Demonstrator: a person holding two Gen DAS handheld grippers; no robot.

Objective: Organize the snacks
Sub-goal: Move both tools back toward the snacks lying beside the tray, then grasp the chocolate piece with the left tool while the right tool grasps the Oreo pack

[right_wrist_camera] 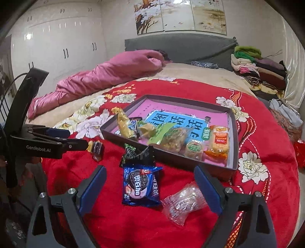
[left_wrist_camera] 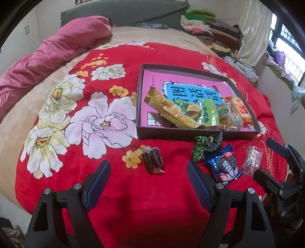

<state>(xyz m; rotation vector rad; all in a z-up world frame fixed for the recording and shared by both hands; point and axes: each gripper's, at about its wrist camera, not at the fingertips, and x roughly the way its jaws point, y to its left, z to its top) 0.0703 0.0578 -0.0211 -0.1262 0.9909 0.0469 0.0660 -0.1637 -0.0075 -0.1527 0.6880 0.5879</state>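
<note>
White wardrobes show only from the right; left gripper and right gripper gape empty.

**Bedroom in a home**

Large bed fills the room, spread with a red floral blanket. Pink quilt bunched along one side, grey headboard behind. Folded clothes stacked at the bed's head (several colours). White wardrobe doors line one wall; painted panels hang above; a window at the side.
</note>
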